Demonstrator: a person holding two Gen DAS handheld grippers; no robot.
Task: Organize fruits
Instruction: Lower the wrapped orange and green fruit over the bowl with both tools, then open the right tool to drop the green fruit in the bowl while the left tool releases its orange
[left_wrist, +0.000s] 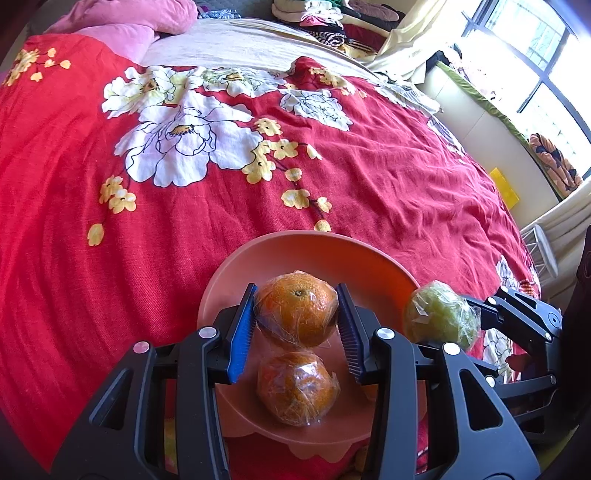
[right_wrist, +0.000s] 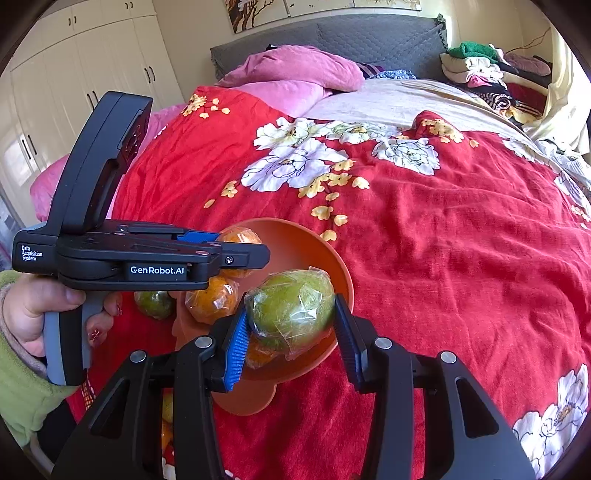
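Jaws around orange (left_wrist: 296, 308), stem-end up.

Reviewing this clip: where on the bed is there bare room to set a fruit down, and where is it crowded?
Free: the red floral bedspread beyond and to the right of the orange bowl, up to the beige blanket. Crowded: the bowl itself, where the left gripper holds an orange above another orange, and the right gripper holds a green fruit at its rim.

A red floral bedspread (right_wrist: 424, 240) covers the bed; behind it, a grey padded headboard (right_wrist: 369, 37), white wardrobes (right_wrist: 92, 66) alongside.
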